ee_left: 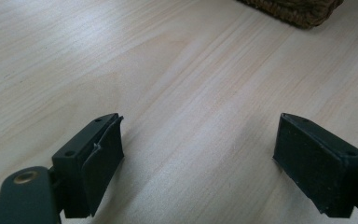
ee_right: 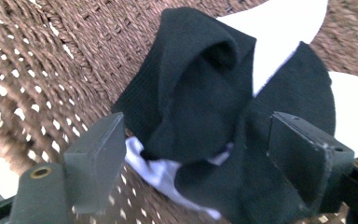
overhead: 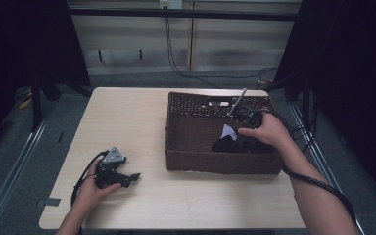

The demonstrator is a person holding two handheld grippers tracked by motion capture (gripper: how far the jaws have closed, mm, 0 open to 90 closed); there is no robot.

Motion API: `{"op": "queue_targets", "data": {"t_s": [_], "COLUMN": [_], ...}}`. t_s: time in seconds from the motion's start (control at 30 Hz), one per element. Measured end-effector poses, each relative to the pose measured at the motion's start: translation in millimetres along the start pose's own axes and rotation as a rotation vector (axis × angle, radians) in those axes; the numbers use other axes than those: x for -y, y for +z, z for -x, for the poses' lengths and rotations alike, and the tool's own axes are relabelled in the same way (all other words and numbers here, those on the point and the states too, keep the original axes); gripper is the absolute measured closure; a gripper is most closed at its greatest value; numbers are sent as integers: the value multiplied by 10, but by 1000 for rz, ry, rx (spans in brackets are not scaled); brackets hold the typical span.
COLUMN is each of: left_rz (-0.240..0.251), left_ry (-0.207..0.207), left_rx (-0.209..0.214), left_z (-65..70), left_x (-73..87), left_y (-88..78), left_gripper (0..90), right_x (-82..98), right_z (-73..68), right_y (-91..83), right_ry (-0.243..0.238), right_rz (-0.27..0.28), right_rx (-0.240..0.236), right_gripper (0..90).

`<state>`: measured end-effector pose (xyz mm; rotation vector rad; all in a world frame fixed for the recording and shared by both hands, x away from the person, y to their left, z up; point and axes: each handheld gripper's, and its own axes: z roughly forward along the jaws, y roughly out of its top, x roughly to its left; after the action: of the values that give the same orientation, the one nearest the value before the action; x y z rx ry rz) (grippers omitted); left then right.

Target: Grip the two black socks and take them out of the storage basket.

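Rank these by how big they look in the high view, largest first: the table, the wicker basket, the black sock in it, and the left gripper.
1. Table, by far the largest.
2. Wicker basket.
3 and 4. Black sock and left gripper: they look about alike, and the right hand covers part of the sock, so I won't rank them.

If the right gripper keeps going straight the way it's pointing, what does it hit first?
Most likely the black sock lying in the wicker basket. The right gripper has open jaws either side of it, though how much gap remains is unclear.
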<state>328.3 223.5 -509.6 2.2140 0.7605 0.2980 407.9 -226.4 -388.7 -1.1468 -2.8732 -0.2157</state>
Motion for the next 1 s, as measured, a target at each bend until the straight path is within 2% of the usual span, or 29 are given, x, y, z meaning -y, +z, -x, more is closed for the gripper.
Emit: {"op": "queue_targets", "data": {"t_s": [0.3,0.33,0.37,0.4,0.43,0.5,0.57,0.6,0.63,0.67,0.73,0.8,0.93,1.0], "left_rz": [1,1,1,1,1,0,0,0,0,0,0,1,0,0], "left_ry": [2,-2,-1,-1,-1,5,5,5,5,5,5,0,6,6], "left_rx": [0,3,4,4,4,3,3,3,3,3,3,5,3,2], "left_z": [-2,0,-1,-1,-1,-5,-5,-6,-6,-6,-6,-2,-6,-6], "left_x": [2,3,3,3,3,2,2,2,2,2,2,3,2,2], "left_y": [0,1,1,0,0,-1,-1,-1,-1,-1,-1,0,-2,-2], "left_gripper": [147,147,147,147,147,148,147,148,147,147,147,147,147,147], "right_x": [-118,-140,-140,-150,-150,-152,-151,-159,-165,-165,-179,-182,-176,-172], "right_z": [-3,-7,-7,-15,-15,-15,-16,-31,-40,-40,-58,-63,-68,-75], "right_y": [348,422,422,486,486,571,596,602,597,597,551,496,400,326], "right_ry": [-6,-11,-11,-3,-3,-4,-15,-9,-25,-25,-31,-32,-39,-34], "right_rz": [-13,-39,-39,-49,-49,-78,-87,-96,-101,-101,-90,-71,-69,-68], "right_rx": [-23,-18,-18,-13,-13,-19,-19,-25,-41,-41,-52,-61,-44,-50], "right_gripper": [258,300,300,410,410,497,531,579,725,725,826,834,839,840]}}
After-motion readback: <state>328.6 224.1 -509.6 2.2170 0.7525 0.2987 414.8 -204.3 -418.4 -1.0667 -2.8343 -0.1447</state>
